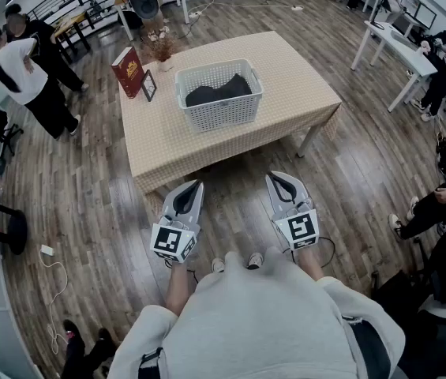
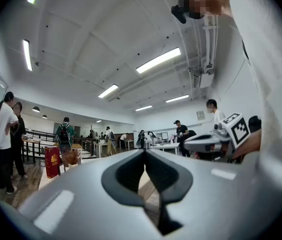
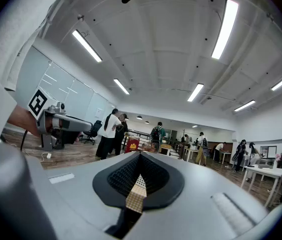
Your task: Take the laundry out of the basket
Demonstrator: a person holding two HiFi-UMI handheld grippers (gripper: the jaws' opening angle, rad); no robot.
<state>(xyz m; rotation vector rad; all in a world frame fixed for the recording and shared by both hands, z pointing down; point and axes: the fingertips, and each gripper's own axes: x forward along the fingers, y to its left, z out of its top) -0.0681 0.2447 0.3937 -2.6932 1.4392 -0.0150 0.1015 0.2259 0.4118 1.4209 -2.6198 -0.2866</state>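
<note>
A white plastic laundry basket (image 1: 221, 110) stands in the middle of a table with a beige checked cloth (image 1: 167, 144). Dark laundry (image 1: 218, 91) lies inside it. Both grippers hang low in front of the person, over the wooden floor and short of the table's near edge. My left gripper (image 1: 196, 183) is shut with nothing in it, its jaws meeting at the tip (image 2: 144, 151). My right gripper (image 1: 272, 176) is also shut and empty (image 3: 140, 154). Both point up and forward toward the room; neither gripper view shows the basket.
A red book (image 1: 130, 71), a small picture frame (image 1: 149, 85) and dried flowers (image 1: 159, 47) stand at the table's far left. Two people (image 1: 25, 69) stand to the left, others sit at the right by white desks (image 1: 396, 42). A cable (image 1: 49, 279) lies on the floor.
</note>
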